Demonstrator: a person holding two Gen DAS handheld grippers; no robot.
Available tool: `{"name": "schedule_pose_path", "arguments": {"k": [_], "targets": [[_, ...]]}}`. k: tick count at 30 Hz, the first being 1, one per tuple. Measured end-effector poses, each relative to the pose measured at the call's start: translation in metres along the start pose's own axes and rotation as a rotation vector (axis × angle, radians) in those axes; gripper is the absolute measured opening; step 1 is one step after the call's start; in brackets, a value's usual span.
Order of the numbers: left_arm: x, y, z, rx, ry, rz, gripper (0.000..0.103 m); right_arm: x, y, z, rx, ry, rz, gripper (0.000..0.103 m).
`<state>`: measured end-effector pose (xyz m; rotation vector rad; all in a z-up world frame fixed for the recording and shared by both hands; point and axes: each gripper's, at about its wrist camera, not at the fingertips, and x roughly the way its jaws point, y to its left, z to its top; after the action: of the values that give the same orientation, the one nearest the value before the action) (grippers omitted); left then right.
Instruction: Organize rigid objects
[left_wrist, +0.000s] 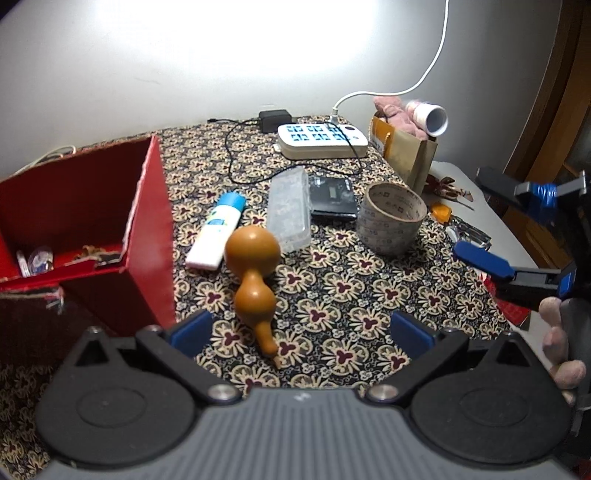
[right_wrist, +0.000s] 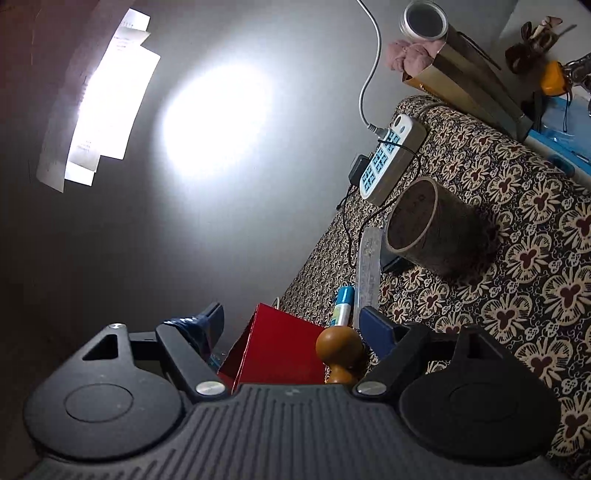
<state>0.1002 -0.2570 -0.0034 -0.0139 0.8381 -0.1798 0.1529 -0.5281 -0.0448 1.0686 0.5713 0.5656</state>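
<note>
Left gripper (left_wrist: 301, 332) fingers wide apart, empty, straddling the gourd (left_wrist: 253, 266) beside the red box (left_wrist: 147, 229), likely its destination. Right gripper (right_wrist: 295, 325) likewise spread, idle.

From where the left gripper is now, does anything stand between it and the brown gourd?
Nothing visible does. The left gripper is open, and the gourd lies on the patterned cloth straight ahead, its thin stem end between the fingertips. The red box stands to the left, apart.

Bare cloth (left_wrist: 369, 295) right of gourd (left_wrist: 254, 266), red box (left_wrist: 147, 229) walling left
</note>
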Motion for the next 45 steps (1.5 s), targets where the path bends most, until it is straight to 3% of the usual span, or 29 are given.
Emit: {"name": "schedule_pose_path", "arguments": {"k": [3,8,13,17,21,25,29,34,39,45], "targets": [[0.009,0.002,-0.002,-0.009,0.037,0.021,0.102,0.000,0.004,0.002,-0.029,-0.005,-0.052,0.068],[0.037,0.013,-0.010,-0.011,0.157,0.162,0.102,0.010,0.007,0.002,-0.140,0.023,-0.238,0.068],[0.045,0.025,-0.015,-0.048,0.208,0.217,0.102,0.024,0.018,-0.007,-0.337,0.079,-0.457,0.068],[0.044,0.025,-0.015,-0.064,0.217,0.204,0.102,0.034,0.034,-0.016,-0.507,0.062,-0.617,0.068],[0.050,0.021,-0.012,-0.057,0.247,0.189,0.098,0.031,0.043,-0.016,-0.576,0.019,-0.618,0.066],[0.048,0.009,-0.001,-0.016,0.208,0.192,0.099,0.039,0.042,-0.015,-0.616,0.066,-0.685,0.063],[0.049,0.003,0.007,-0.029,0.194,0.167,0.100,0.030,0.045,-0.014,-0.634,0.006,-0.691,0.064],[0.052,-0.007,0.009,-0.030,0.190,0.138,0.101,0.020,0.046,-0.013,-0.678,-0.034,-0.667,0.067],[0.062,-0.016,0.018,-0.004,0.207,0.186,0.101,0.009,0.032,-0.001,-0.549,-0.005,-0.532,0.067],[0.068,-0.025,0.025,0.024,0.205,0.222,0.101,0.009,0.034,0.003,-0.584,0.011,-0.575,0.067]]}}
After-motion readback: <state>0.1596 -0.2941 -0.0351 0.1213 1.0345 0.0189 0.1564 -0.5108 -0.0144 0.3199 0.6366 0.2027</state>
